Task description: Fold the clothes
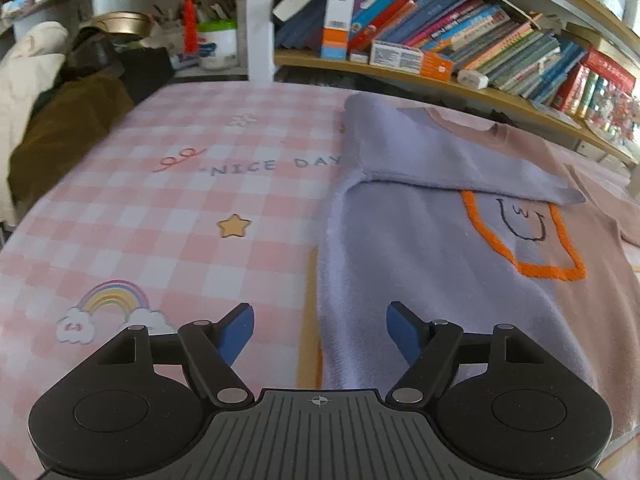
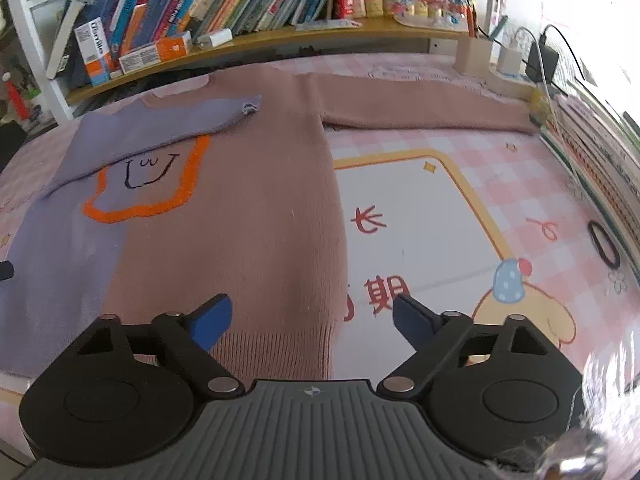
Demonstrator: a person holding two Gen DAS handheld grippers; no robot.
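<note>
sweater [image 2: 224, 216] flat on counter [image 2: 420, 208], long axis away from claws | lilac sleeve [image 2: 160, 128] across chest, pink sleeve [image 2: 420, 104] out sideways, nearer right claw [image 2: 312, 316] | left claw [image 1: 320, 332], right claw: wide, empty

We see a sweater [image 2: 224, 216] split in two colours, lavender on one half and dusty pink on the other, with an orange fuzzy outline [image 2: 144, 184] around a black drawn face. Under it lies a tablecloth [image 1: 168, 208] in pink and white checks, printed with a yellow star [image 1: 234, 226] and a pastel rainbow [image 1: 112, 300]. Our grippers are black with blue fingertips [image 1: 238, 332].
</note>
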